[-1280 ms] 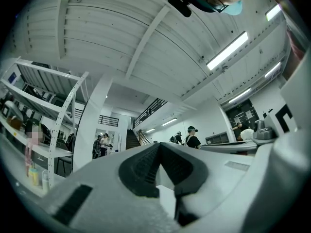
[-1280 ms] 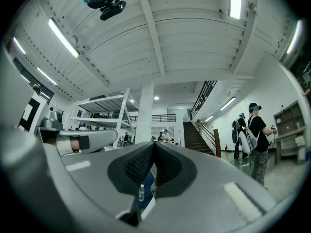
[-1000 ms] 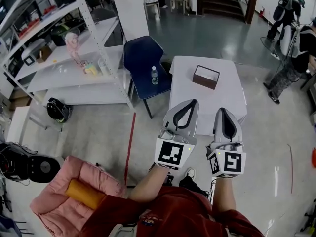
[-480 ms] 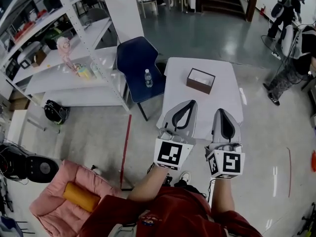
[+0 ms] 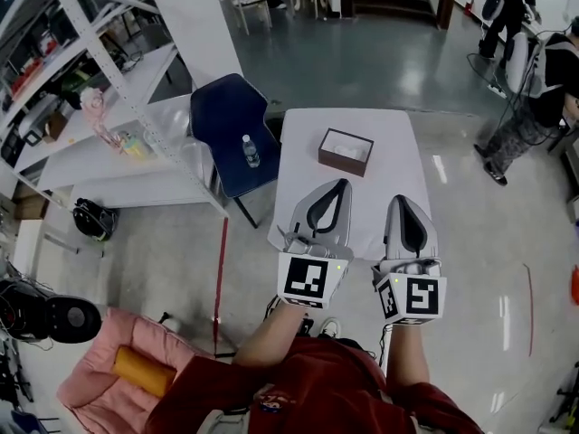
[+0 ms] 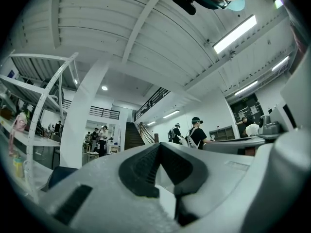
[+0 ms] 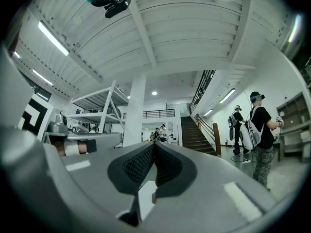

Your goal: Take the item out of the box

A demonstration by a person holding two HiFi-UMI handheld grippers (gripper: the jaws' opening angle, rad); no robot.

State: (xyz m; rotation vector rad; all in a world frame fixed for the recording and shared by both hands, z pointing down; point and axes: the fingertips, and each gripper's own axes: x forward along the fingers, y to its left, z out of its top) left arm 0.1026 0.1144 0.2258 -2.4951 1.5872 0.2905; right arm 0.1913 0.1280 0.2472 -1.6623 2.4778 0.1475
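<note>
- Pink cushion (image 5: 95,373), lower left on the floor, with an orange roll (image 5: 143,372) lying on it.
- White shelving unit (image 5: 136,143), left of the worktop.
- Blue chair (image 5: 226,120) at the worktop's left edge, with a water bottle (image 5: 251,151) upright on its seat.
- White worktop (image 5: 303,152).
- Brown open-topped box (image 5: 342,162), on the worktop's far half and well apart from both grippers. Its inside is pale and the contents cannot be made out.
- Left gripper (image 5: 336,193), over the near edge. Its fingers (image 6: 146,166) are pressed together with nothing between them.
- Right gripper (image 5: 403,204), beside the left one. Its fingers (image 7: 138,166) are likewise closed and empty.
</note>
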